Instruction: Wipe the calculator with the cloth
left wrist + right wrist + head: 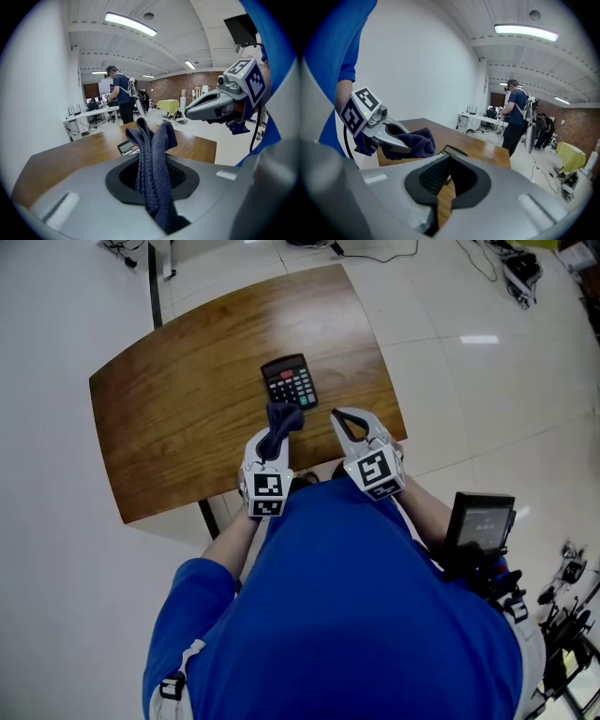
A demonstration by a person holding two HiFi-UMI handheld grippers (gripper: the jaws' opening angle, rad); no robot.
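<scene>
A black calculator (290, 382) lies flat near the middle of the wooden table (178, 399), its display end farthest from me. My left gripper (278, 434) hovers just in front of it, shut on a dark blue cloth (284, 416) that sticks up in folds between the jaws (152, 154). In the left gripper view the calculator (127, 147) peeks out behind the cloth. My right gripper (338, 415) is held beside the left one, to the right of the calculator, its tips together and nothing between them. The right gripper view shows the left gripper (401, 140) with the cloth (415, 143).
The table's near edge runs right under both grippers, and its right edge is close to the right gripper. A black screen device (481, 521) hangs at my right hip. A person (121, 101) stands at desks far across the room. Cables (511, 268) lie on the floor.
</scene>
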